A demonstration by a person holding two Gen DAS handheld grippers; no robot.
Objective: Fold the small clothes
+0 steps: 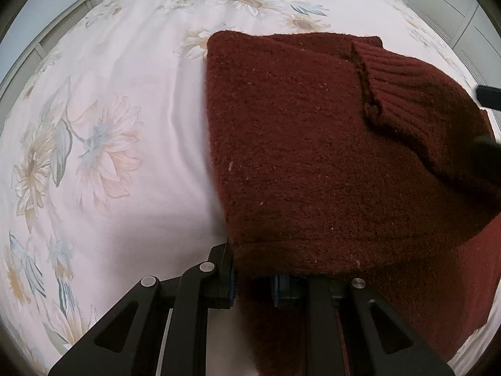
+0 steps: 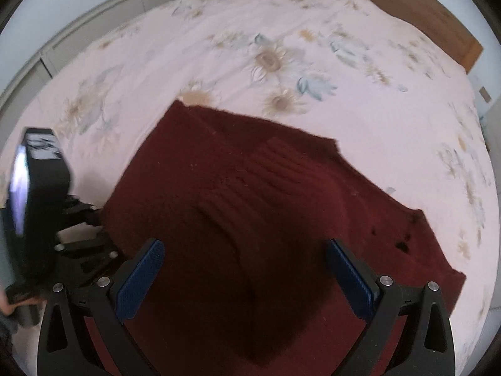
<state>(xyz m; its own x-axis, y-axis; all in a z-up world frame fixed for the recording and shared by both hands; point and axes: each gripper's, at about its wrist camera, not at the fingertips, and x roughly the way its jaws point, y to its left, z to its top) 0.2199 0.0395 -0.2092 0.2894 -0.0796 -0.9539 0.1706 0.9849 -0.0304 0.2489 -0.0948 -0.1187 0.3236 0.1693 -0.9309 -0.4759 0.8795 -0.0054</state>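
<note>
Sweater (image 1: pixel 328 156), dark red, lies half-folded on the bed (image 1: pixel 125 94), its near hem pinched in the left hand-held gripper (image 1: pixel 253 288), while the right hand-held gripper (image 2: pixel 247 279) hovers wide above it, likely needing its own edge before the next fold.

Bed w/ pale pink floral sheet (image 1: pixel 131 72), wooden headboard (image 2: pixel 416 9), white paneled cabinets (image 1: pixel 451 9) alongside.

A bed (image 1: pixel 131 72) covered by a pale pink sheet printed with faded flowers. 1 dark red knitted sweater (image 1: pixel 313 156) lies folded directly on it.
</note>
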